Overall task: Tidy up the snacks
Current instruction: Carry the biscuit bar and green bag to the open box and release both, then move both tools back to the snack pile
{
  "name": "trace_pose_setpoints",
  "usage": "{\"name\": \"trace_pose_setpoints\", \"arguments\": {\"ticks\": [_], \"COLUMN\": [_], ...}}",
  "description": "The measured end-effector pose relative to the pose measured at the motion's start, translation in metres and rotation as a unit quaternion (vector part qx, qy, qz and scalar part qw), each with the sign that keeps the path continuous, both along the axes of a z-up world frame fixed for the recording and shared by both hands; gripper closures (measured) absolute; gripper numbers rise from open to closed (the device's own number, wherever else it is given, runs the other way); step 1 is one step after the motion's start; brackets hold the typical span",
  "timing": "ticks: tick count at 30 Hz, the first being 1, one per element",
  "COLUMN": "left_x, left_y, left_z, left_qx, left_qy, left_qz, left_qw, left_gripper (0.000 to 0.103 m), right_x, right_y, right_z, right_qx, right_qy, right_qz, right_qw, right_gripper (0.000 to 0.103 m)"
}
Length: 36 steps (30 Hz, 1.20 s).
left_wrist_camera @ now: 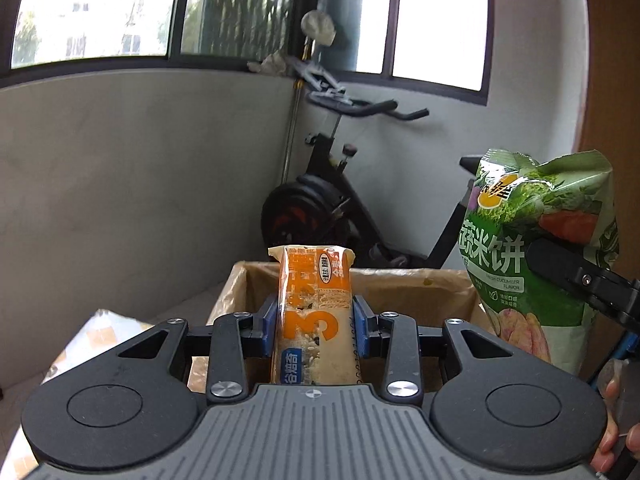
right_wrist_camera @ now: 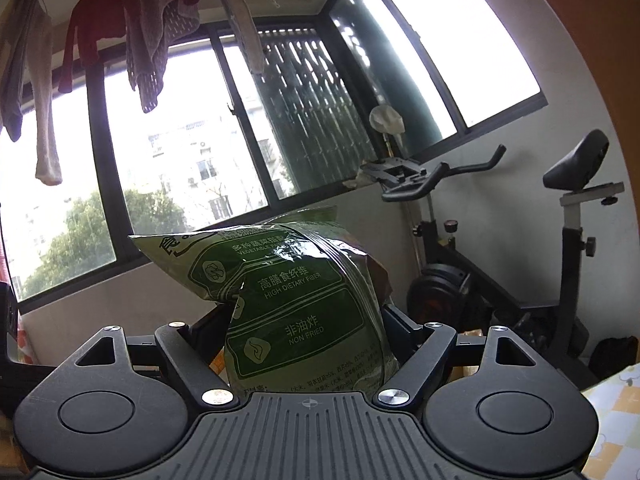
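Step in hand: carrying snacks to the box point(left_wrist_camera: 420, 288). Left gripper point(left_wrist_camera: 314, 320) is clamped on the bar point(left_wrist_camera: 314, 312), box just beyond its jaws. Right gripper point(right_wrist_camera: 308, 320) is clamped on the green bag point(right_wrist_camera: 304, 312). Next: lower bar into box, then part the jaws.

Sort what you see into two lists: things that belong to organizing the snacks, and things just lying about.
Job:
left gripper
orange snack bar
right gripper
green rice-cracker bag
cardboard box

Lying about:
exercise bike
hanging laundry
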State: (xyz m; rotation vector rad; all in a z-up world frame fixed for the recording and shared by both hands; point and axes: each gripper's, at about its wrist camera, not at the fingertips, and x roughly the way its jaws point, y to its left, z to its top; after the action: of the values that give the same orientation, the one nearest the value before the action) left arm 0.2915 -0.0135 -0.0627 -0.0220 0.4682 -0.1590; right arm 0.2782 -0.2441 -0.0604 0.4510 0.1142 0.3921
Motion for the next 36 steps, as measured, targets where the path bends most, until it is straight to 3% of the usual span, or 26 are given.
{"name": "trace_pose_setpoints", "arguments": {"ticks": [7, 8, 11, 12, 15, 19, 27, 34, 36], "left_x": [0.012, 0.013, 0.013, 0.011, 0.005, -0.011, -0.066, -0.117, -0.130], "left_y": [0.000, -0.001, -0.006, -0.005, -0.001, 0.009, 0.048, 0.096, 0.107], "left_z": [-0.014, -0.014, -0.016, -0.016, -0.015, -0.012, -0.014, -0.011, -0.013], "left_qx": [0.002, 0.007, 0.023, 0.024, 0.024, 0.031, 0.017, 0.004, 0.006], "left_qy": [0.009, 0.008, 0.007, 0.007, 0.019, 0.017, 0.019, 0.005, 0.003], "left_qz": [-0.007, -0.010, -0.005, -0.001, 0.007, 0.007, 0.023, 0.043, 0.050], "left_qw": [0.9999, 0.9999, 0.9997, 0.9997, 0.9995, 0.9994, 0.9994, 0.9990, 0.9987], "left_gripper": [0.063, 0.060, 0.036, 0.034, 0.033, 0.033, 0.033, 0.033, 0.033], "right_x": [0.029, 0.031, 0.027, 0.026, 0.012, -0.008, -0.064, -0.110, -0.117], "right_y": [0.007, 0.008, 0.011, 0.012, 0.012, 0.006, -0.006, -0.011, -0.011], "right_z": [-0.021, -0.023, -0.023, -0.022, -0.020, -0.020, -0.023, -0.048, -0.061], "right_qx": [-0.019, -0.021, -0.015, -0.016, -0.014, -0.016, -0.042, -0.048, -0.048], "right_qy": [0.063, 0.069, 0.076, 0.075, 0.055, 0.053, 0.044, 0.061, 0.076], "right_qz": [-0.031, -0.034, -0.046, -0.048, -0.044, -0.050, -0.058, -0.073, -0.071], "right_qw": [0.997, 0.997, 0.996, 0.996, 0.997, 0.997, 0.996, 0.994, 0.993], "right_gripper": [0.026, 0.026, 0.021, 0.014, 0.003, 0.002, 0.003, 0.006, 0.015]}}
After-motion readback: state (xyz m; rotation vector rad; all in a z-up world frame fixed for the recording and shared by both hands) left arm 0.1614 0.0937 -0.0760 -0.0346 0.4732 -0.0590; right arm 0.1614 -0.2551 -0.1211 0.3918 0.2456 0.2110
